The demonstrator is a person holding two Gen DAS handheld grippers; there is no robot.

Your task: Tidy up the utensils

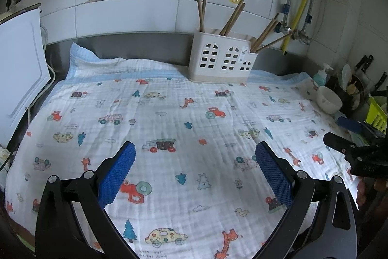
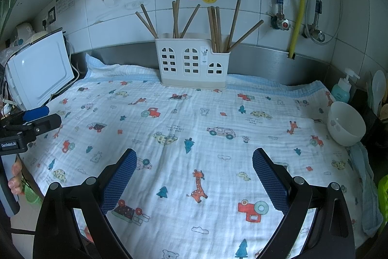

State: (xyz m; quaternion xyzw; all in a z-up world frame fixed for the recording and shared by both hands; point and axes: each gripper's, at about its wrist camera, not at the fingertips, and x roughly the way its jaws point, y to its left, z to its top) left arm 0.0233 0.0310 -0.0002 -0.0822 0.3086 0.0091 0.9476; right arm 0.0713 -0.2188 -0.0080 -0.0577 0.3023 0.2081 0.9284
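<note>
While both tools hang over a counter spread with a printed cloth (image 2: 194, 128), nothing sits between their fingers. At far left in the right wrist view, a white appliance (image 2: 41, 69) stands on edge against the tiled wall, its cable trailing down beside the cloth. Just in front of it the left gripper (image 1: 195, 171) pokes in from the frame edge; its own camera shows its blue pads spread wide apart and empty above the cartoon cars and giraffes. At centre, the white utensil holder (image 2: 192, 62) stands upright on the cloth's far edge, against the steel backsplash, with brown chopsticks (image 2: 215, 28) fanning out of its compartments. The right gripper (image 2: 194, 171) likewise gapes wide and holds nothing. Farther right, a white bowl (image 2: 346, 124) rests on the cloth's edge, with a teal pump bottle (image 2: 342, 89) behind it.
</note>
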